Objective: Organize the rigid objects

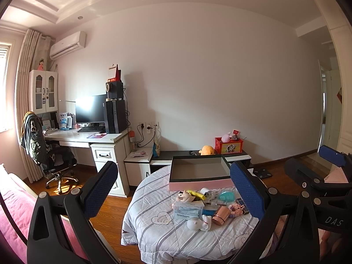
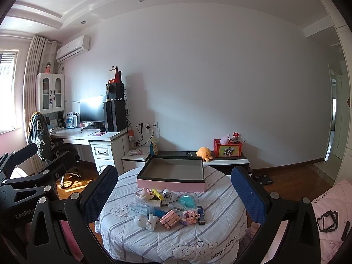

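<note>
daylight from left window (image 1: pixel 4 83) | dim right | fisheye edges, perhaps slightly soft

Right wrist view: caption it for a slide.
Open right gripper faces small items before an empty pink box on a quilted table.

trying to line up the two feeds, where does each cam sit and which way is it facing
Left wrist: sits on the left gripper, facing forward over the round table to the pink box and far wall; its own blue fingers show, open, and the right gripper at right.
Right wrist: sits on the right gripper, same heading from further right; own fingers open, left gripper at left.
Shared: table, box, the small-object pile, the desk.
</note>
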Demonstrator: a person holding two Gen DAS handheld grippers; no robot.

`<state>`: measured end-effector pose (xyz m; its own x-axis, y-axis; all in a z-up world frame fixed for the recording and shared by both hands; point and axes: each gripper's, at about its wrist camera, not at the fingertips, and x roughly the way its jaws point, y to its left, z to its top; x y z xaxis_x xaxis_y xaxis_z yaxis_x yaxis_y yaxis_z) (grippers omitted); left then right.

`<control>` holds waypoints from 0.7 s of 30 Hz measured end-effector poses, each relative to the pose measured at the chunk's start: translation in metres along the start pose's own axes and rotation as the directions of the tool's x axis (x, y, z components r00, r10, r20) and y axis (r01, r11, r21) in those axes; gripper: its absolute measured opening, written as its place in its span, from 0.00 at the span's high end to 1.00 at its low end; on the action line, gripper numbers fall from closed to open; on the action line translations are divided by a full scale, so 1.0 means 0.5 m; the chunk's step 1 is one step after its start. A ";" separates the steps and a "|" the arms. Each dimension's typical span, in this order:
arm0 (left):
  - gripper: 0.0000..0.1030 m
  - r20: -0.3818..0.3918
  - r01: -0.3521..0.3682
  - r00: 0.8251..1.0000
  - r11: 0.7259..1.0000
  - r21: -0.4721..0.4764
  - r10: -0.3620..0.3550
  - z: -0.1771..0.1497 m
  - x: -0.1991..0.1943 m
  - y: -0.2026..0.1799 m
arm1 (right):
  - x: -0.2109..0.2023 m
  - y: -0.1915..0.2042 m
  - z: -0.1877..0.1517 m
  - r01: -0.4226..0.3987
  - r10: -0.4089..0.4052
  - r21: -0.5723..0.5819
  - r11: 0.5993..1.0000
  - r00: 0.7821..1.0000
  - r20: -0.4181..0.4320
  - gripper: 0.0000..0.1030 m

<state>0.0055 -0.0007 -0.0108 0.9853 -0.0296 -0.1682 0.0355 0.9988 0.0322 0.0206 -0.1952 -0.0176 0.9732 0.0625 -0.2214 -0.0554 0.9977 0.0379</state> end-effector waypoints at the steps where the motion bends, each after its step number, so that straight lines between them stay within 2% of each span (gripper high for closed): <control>1: 0.00 -0.001 0.002 1.000 1.000 0.001 -0.002 0.000 0.000 0.000 | 0.000 0.000 0.000 -0.001 0.001 0.000 1.000 1.000 0.000 0.00; 21: 0.00 -0.005 -0.002 1.000 1.000 -0.001 0.002 -0.002 0.001 0.004 | 0.003 -0.001 0.003 -0.003 0.003 -0.003 1.000 1.000 -0.006 0.00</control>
<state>0.0059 0.0011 -0.0118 0.9846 -0.0271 -0.1728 0.0331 0.9989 0.0319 0.0223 -0.1957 -0.0165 0.9716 0.0655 -0.2272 -0.0589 0.9976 0.0355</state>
